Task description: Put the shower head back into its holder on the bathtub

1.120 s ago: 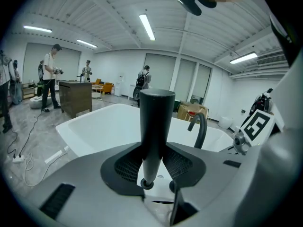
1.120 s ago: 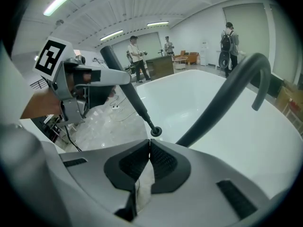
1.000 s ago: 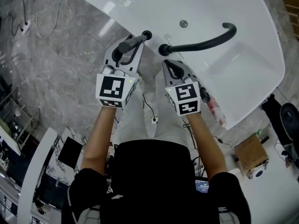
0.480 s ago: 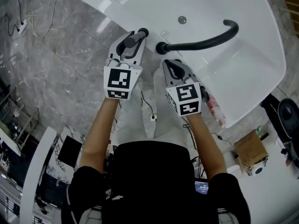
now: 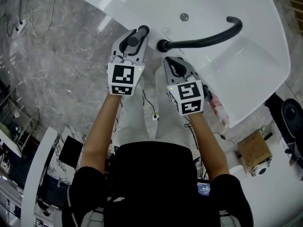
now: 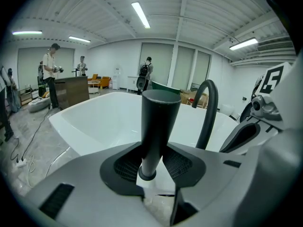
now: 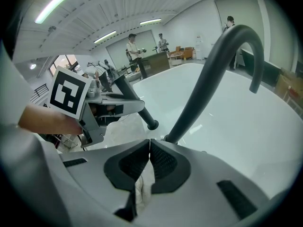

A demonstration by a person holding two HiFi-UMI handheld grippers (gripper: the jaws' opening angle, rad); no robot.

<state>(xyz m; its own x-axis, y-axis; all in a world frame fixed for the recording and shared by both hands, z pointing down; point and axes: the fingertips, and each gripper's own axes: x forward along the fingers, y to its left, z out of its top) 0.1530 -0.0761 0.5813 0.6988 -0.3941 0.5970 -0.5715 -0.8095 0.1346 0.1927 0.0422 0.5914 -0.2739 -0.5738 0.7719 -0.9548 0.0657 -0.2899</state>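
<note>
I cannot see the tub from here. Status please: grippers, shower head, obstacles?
Left gripper shut on shower head, above bathtub rim. Right gripper shut, empty. Shower head not yet in holder. Black spout close beside, not touching.

no legible text or numbers, only coded square markers (image 5: pixel 124 74) on claw cubes (image 5: pixel 189 97)

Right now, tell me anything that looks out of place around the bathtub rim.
The dark shower head looks unseated: the left gripper clamps it, tilted, its ringed lower end near the white bathtub rim but not visibly seated. Nothing spilled or broken shows.
</note>
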